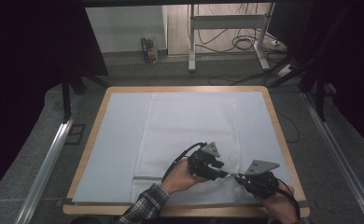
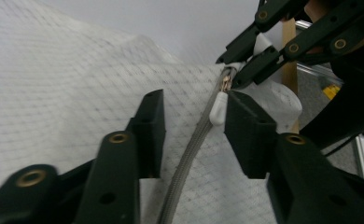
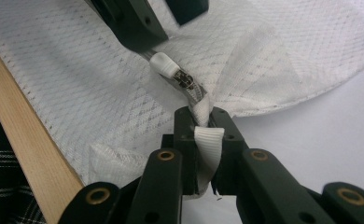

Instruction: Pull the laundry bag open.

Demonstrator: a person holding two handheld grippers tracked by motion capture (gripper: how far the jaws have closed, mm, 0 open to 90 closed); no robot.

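Currently, a white mesh laundry bag [image 1: 185,135] lies flat on the table [image 1: 94,121], its zippered end near the front edge, toward the right corner. The right gripper [image 1: 238,177] is clamped on the white fabric tab [image 3: 208,147] at the end of the zipper [image 2: 189,149], with both pads pressed against it. The left gripper [image 1: 224,174] stands half-open astride the zipper; the white zipper pull [image 2: 217,109] lies just beside its right pad, and the left pad is still apart from it, so nothing is gripped yet.

Risks from this position, as judged:
- The pull is small and smooth. If the left jaws close off-centre, they may pinch mesh or zipper tape instead, and the slider will not travel.
- If the right gripper's hold on the tab slips, the bag will bunch rather than stay taut, and the zipper may jam.
- The two grippers' jaw tips sit very near each other; contact between them could knock the pull aside.

Surface: a pale sheet covers the tabletop, leaving a wooden rim exposed. Beyond the far edge stand a desk frame [image 1: 227,37] and loose cables [image 1: 245,44] on grey carpet.
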